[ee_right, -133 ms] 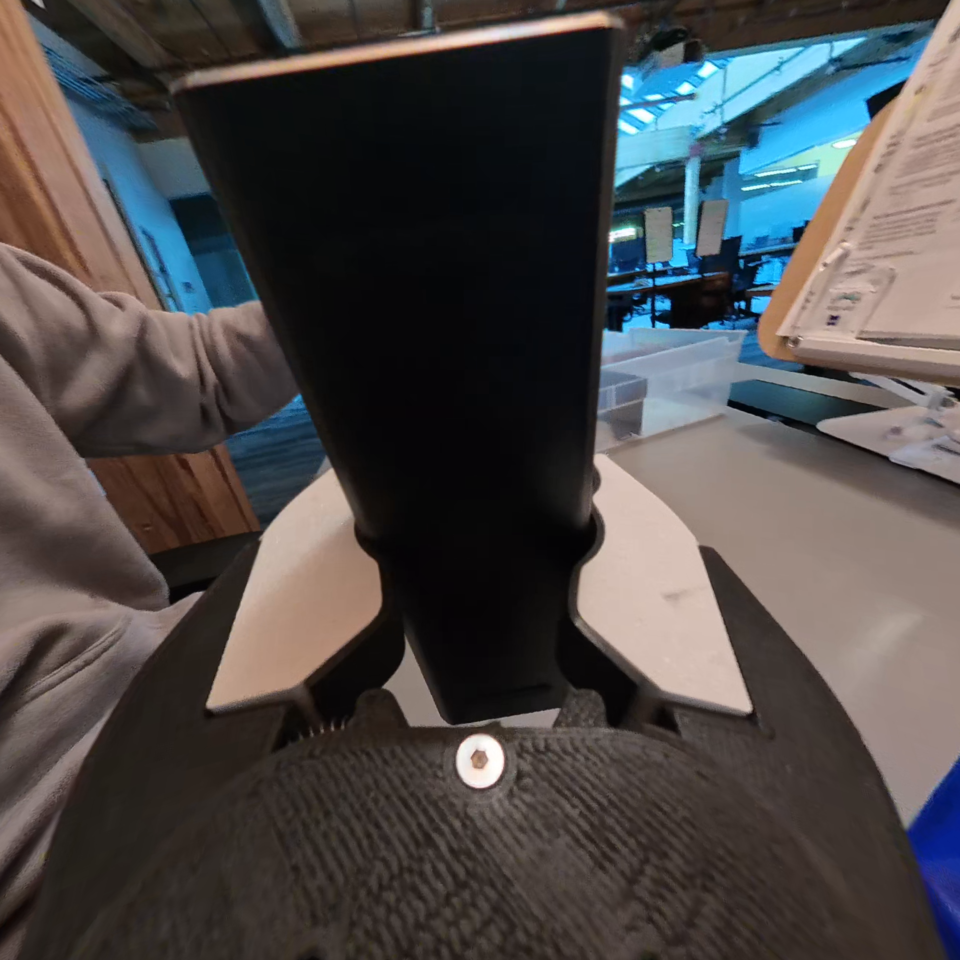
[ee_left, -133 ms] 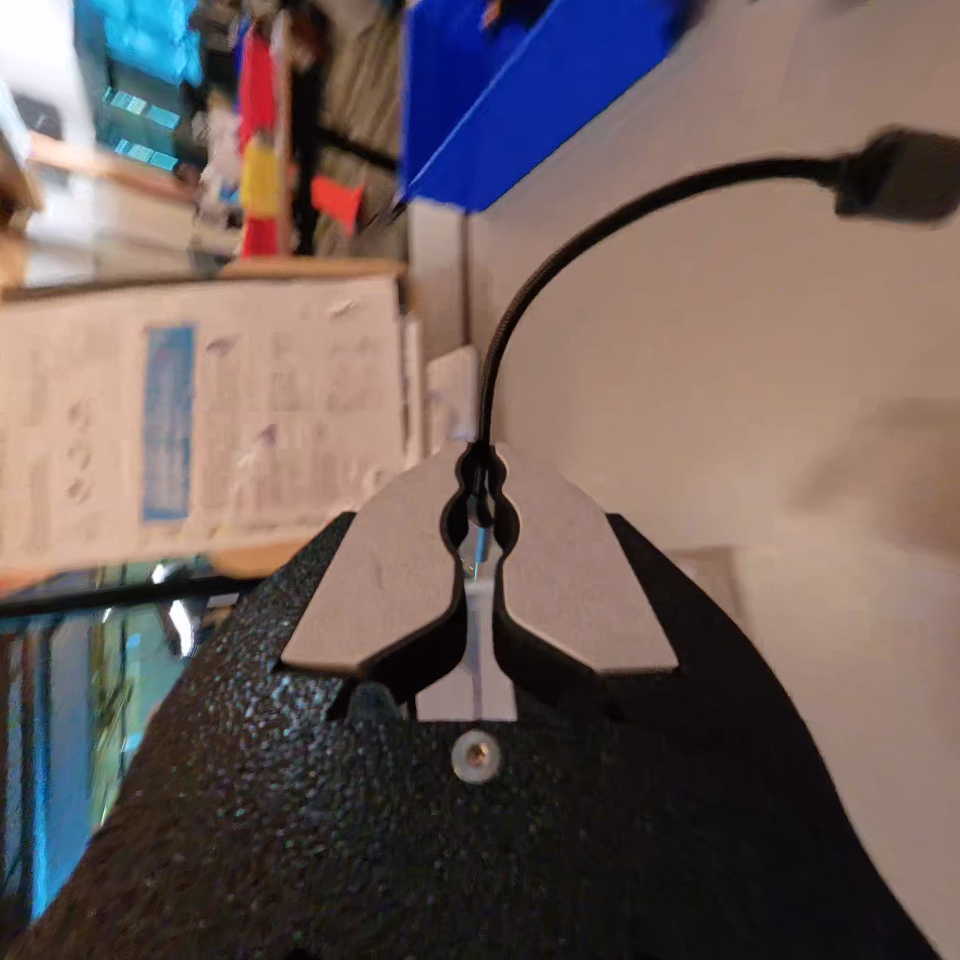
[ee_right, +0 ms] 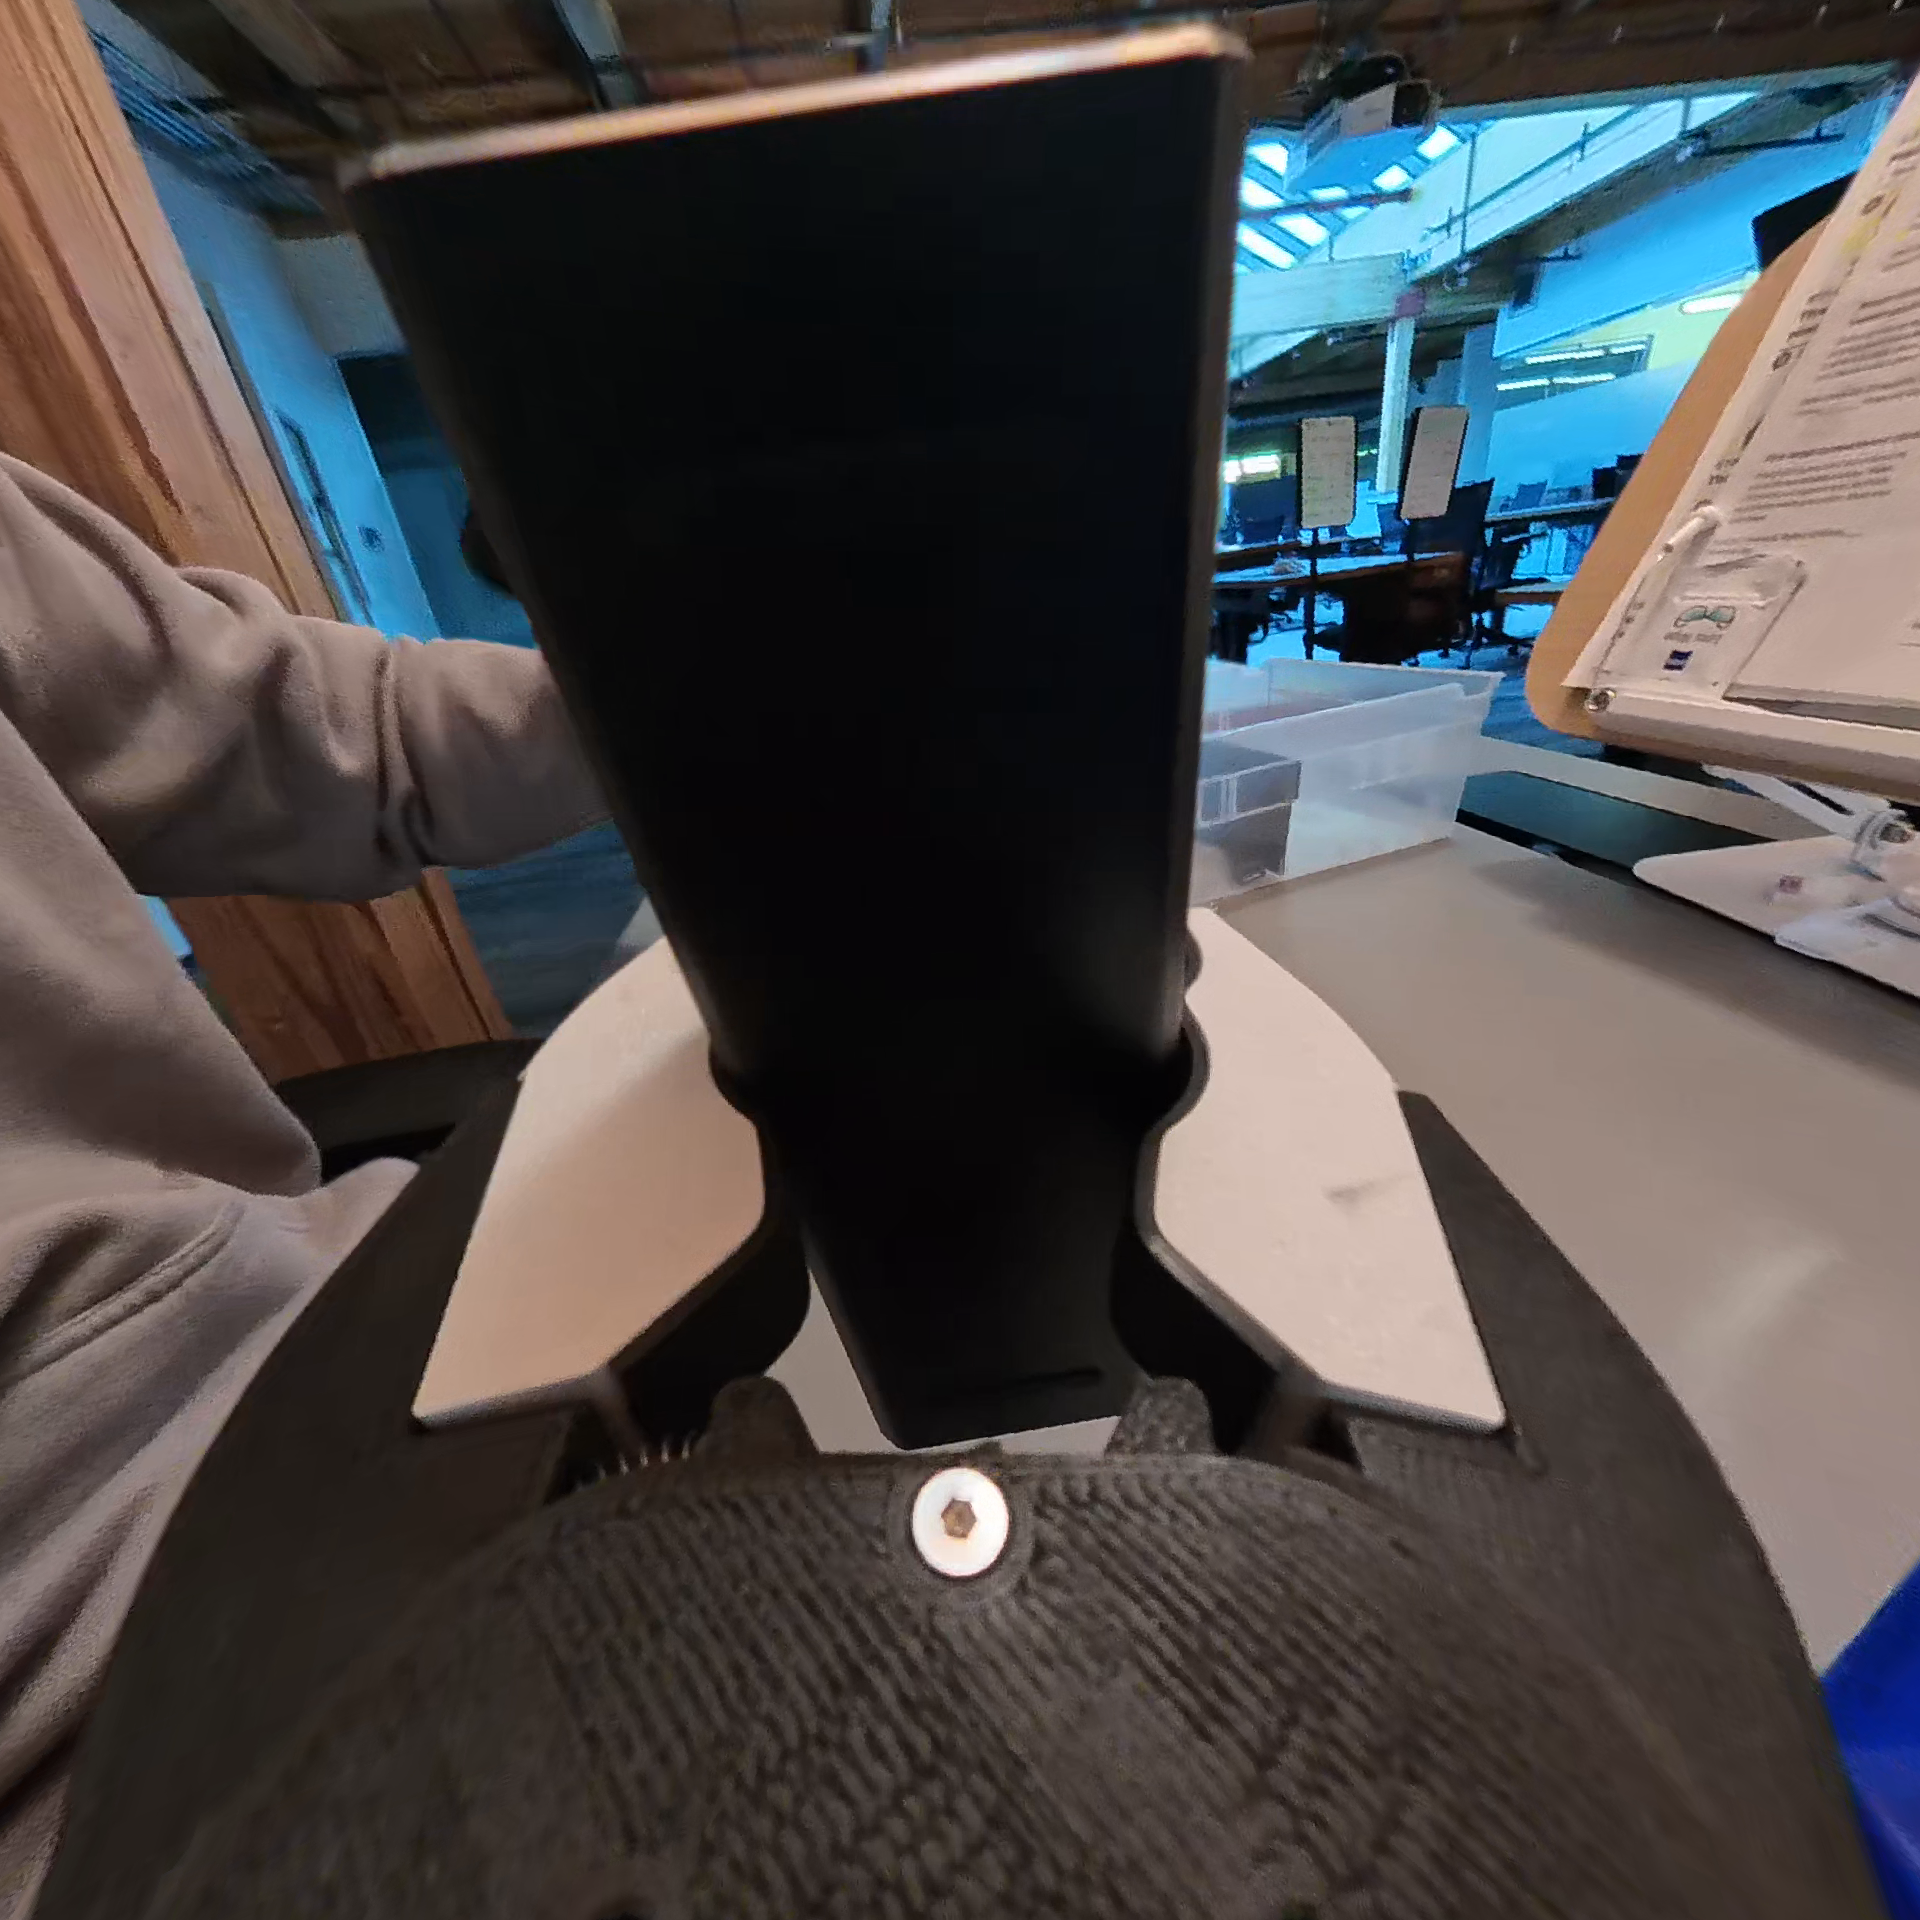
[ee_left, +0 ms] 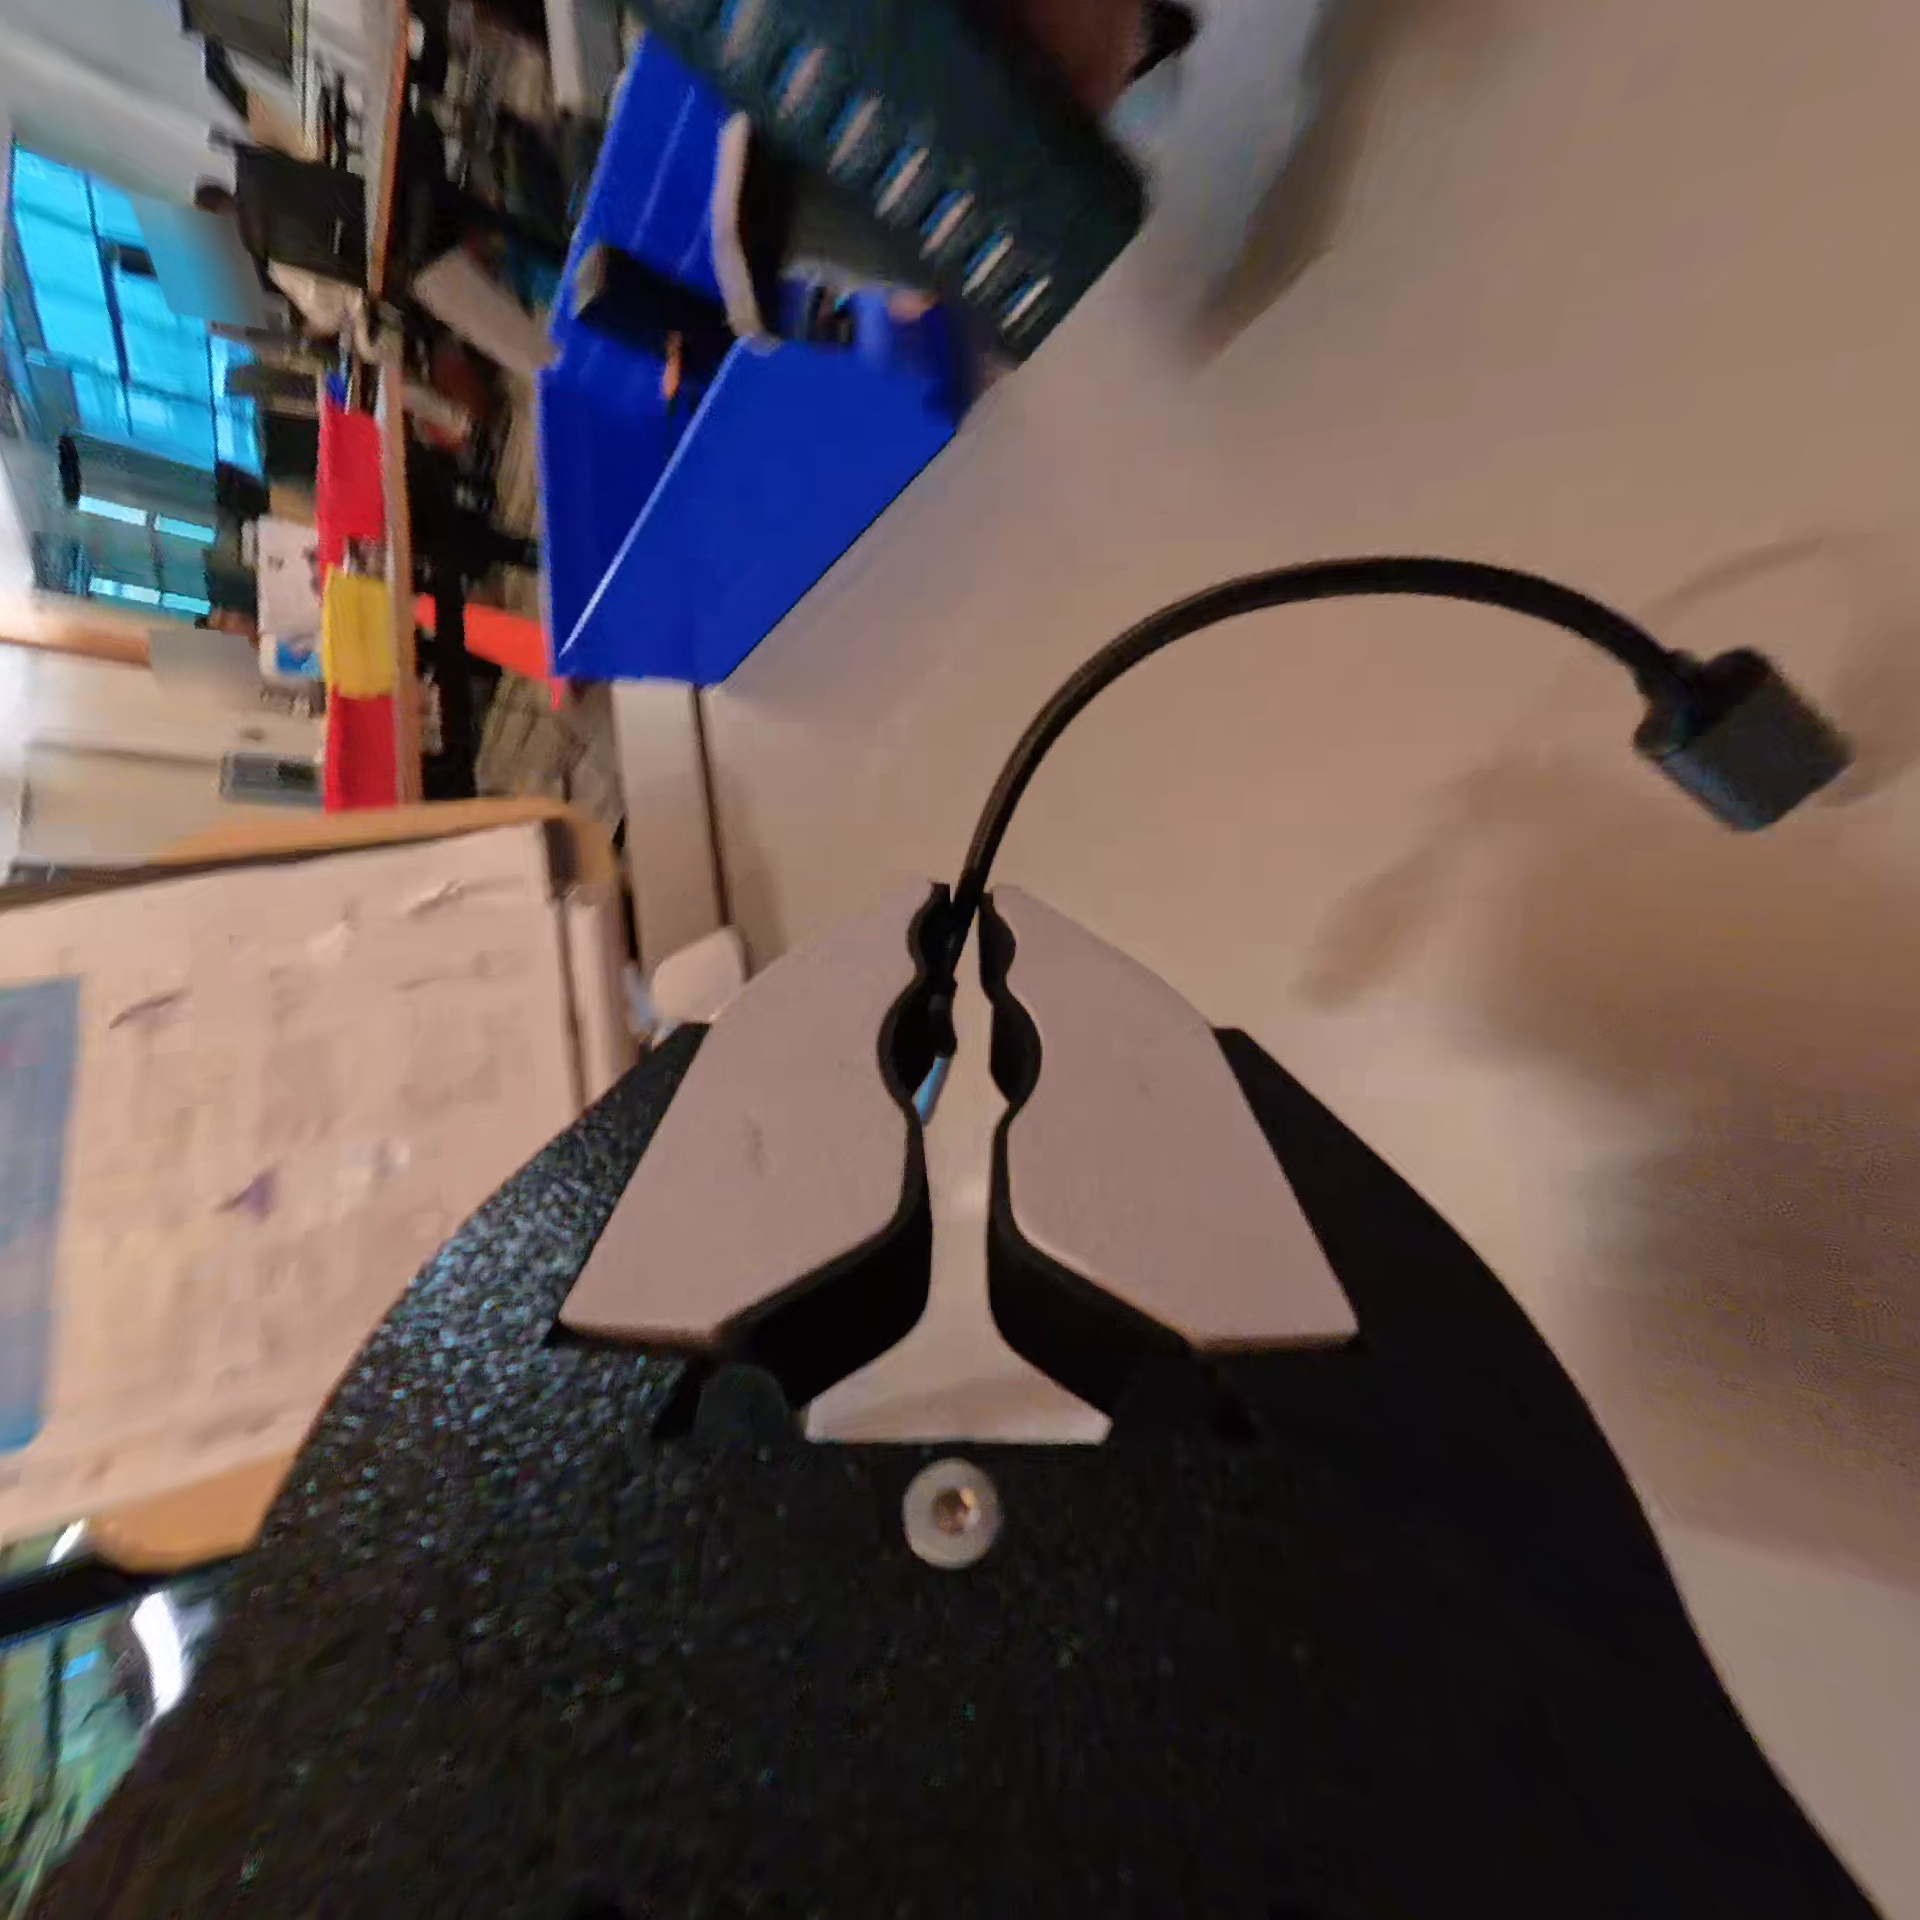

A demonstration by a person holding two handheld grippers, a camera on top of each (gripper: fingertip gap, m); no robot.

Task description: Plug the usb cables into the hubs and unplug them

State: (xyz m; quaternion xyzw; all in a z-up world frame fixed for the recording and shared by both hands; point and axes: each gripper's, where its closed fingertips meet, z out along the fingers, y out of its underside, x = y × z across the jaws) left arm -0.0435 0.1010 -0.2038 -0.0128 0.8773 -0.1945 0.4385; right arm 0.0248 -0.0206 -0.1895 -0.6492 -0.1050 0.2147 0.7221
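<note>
In the left wrist view my left gripper (ee_left: 961, 906) is shut on a thin black usb cable (ee_left: 1174, 613). The cable arcs up and to the right and ends in a dark connector (ee_left: 1745, 740) that hangs free over the beige table (ee_left: 1455, 364). At the top of that view a dark hub (ee_left: 914, 166) with a row of several ports shows, blurred, in the other gripper. In the right wrist view my right gripper (ee_right: 951, 987) is shut on that black hub (ee_right: 831, 623). The hub stands upright between the jaws and hides the fingertips.
A blue bin (ee_left: 727, 499) sits on the table behind the hub; its corner also shows in the right wrist view (ee_right: 1881, 1714). A clear plastic bin (ee_right: 1351, 758) and a document stand (ee_right: 1766, 520) stand at the far right. A person's grey sleeve (ee_right: 208, 727) is at left.
The left wrist view has swung: the connector sits lower in it, and the hub with its ports has come into sight at the top. The right view is nearly unchanged.
</note>
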